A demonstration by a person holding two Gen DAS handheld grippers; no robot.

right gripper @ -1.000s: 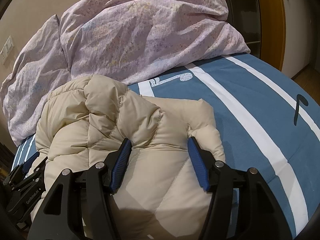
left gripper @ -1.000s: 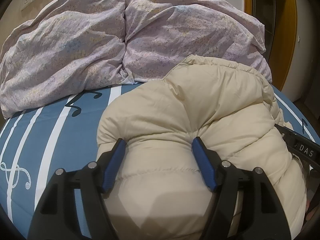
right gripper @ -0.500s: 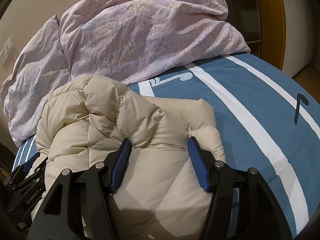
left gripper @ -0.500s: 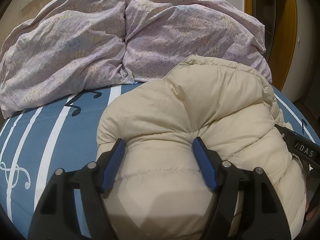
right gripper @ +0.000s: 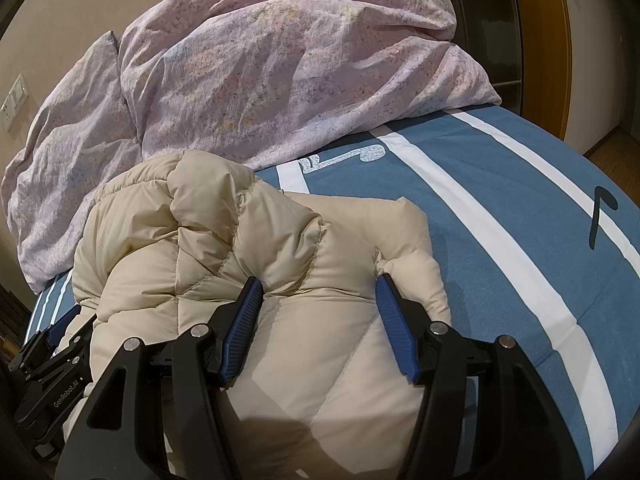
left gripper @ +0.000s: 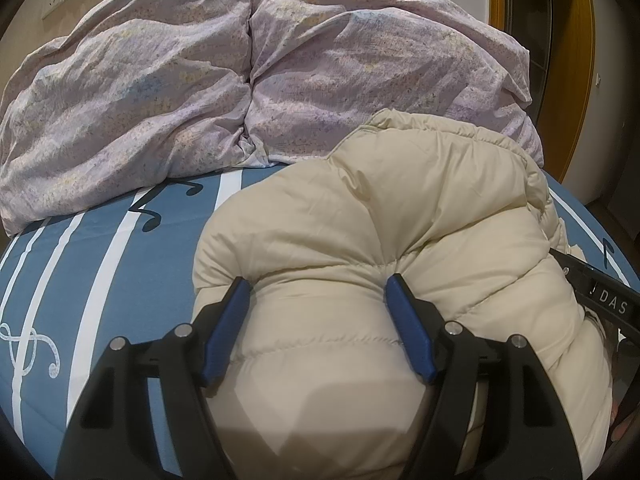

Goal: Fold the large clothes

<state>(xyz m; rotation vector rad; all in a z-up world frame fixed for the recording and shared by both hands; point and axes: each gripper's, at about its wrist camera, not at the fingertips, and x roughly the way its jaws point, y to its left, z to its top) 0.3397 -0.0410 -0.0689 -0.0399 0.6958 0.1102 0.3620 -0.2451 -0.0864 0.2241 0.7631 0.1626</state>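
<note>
A puffy cream down jacket (left gripper: 400, 208) lies bunched on the bed. In the left wrist view my left gripper (left gripper: 316, 285) is shut on a thick quilted fold of it, and the blue pads (left gripper: 226, 322) dent the padding on both sides. My right gripper (right gripper: 318, 280) pinches another thick fold of the jacket (right gripper: 208, 240) near its right edge in the same way. The right gripper's black body (left gripper: 600, 300) shows at the jacket's right side, and the left gripper's body (right gripper: 48, 360) at its lower left. The part of the jacket nearest me is hidden under the grippers.
The bed has a blue sheet (left gripper: 100, 260) with white stripes and music notes. A crumpled lilac duvet (left gripper: 200, 80) is heaped across the far end, just behind the jacket. Wooden door frames (right gripper: 544, 20) and floor lie beyond the bed's right side.
</note>
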